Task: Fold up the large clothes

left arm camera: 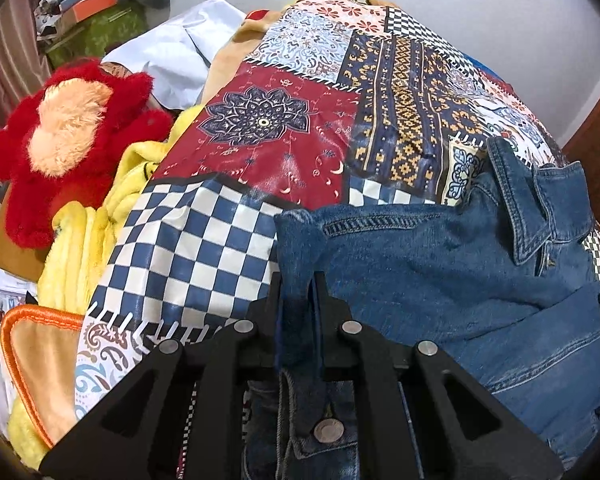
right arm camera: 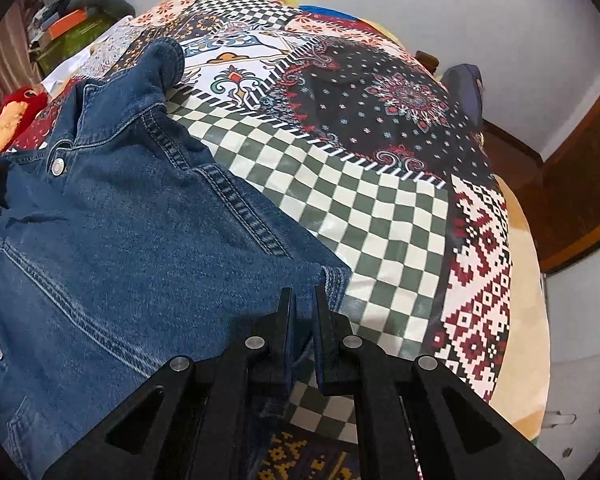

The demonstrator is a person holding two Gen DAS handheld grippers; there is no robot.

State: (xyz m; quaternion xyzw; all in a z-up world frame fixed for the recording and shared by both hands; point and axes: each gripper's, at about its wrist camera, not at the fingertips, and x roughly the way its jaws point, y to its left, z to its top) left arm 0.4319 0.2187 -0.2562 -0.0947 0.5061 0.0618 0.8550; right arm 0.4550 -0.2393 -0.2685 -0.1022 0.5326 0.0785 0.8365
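Note:
A blue denim jacket (left arm camera: 440,272) lies on a patchwork bedspread (left arm camera: 284,128), collar toward the far side. My left gripper (left arm camera: 299,280) is shut on a fold of the jacket's left edge, with a metal button just below the fingers. In the right wrist view the jacket (right arm camera: 132,232) fills the left half, on the checked part of the bedspread (right arm camera: 380,216). My right gripper (right arm camera: 303,296) is shut on the jacket's right corner, with denim pinched between the fingers.
A red and peach plush toy (left arm camera: 68,140), yellow fleece (left arm camera: 80,248) and an orange-edged cloth (left arm camera: 40,356) lie left of the bedspread. A white cloth (left arm camera: 172,60) lies behind them. A wooden door frame (right arm camera: 572,184) stands at the right.

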